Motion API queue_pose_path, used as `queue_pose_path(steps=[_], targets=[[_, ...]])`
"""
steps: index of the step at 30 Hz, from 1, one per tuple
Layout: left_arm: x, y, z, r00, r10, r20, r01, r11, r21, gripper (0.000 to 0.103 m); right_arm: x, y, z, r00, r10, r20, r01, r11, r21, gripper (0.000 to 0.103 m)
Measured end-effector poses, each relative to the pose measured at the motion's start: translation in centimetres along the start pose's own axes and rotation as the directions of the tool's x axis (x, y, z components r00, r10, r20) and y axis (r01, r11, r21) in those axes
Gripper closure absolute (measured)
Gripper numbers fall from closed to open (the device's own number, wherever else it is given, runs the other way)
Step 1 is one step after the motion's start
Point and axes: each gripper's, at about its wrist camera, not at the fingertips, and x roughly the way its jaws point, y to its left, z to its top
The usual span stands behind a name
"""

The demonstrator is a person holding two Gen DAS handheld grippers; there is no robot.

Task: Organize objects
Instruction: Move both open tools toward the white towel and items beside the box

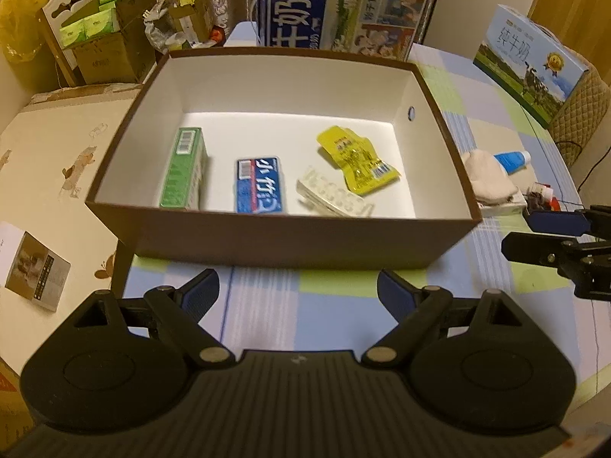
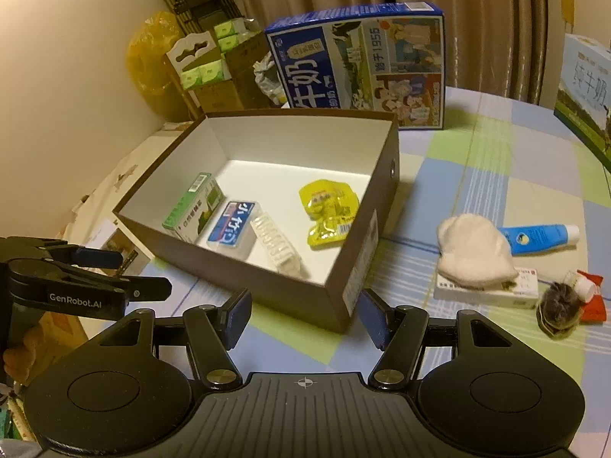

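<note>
Open brown cardboard box (image 1: 267,236), white-lined, on the checked-cloth bench (image 1: 336,286). Inside it lie a green carton (image 1: 183,170), a blue packet (image 1: 259,185), a white blister strip (image 1: 332,194) and a crinkled yellow sachet (image 1: 357,160). Right of the box: a soft white cloth (image 2: 473,252) and a blue tube (image 2: 538,238). Left gripper (image 1: 298,297) and right gripper (image 2: 305,316) hover before the box, jaws spread wide, empty.

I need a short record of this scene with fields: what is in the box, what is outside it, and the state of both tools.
container: brown box, open top
inside: green carton; blue pack; white blister strip; yellow pouch
outside, on checked cloth: white sock; blue tube; flat white box
left tool: open, empty
right tool: open, empty
</note>
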Motion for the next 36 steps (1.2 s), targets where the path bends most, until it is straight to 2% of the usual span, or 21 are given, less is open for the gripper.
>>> queue_pose_path(steps=[23,36], targets=[[0.5,-7.2,-2.2,0.998,0.003,-0.056,-0.002,1.000,0.019,0.015,-2.3,-4.9,-3.1,0.997,0.012,-0.077,-0.012,1.000,0.010,0.043],[1.8,-13.6,-2.0,0.995,-0.060,-0.084,0.069,0.991,0.112,0.015,-4.7,-9.6,-5.3,0.994,-0.051,-0.096,0.059,0.995,0.082,0.043]])
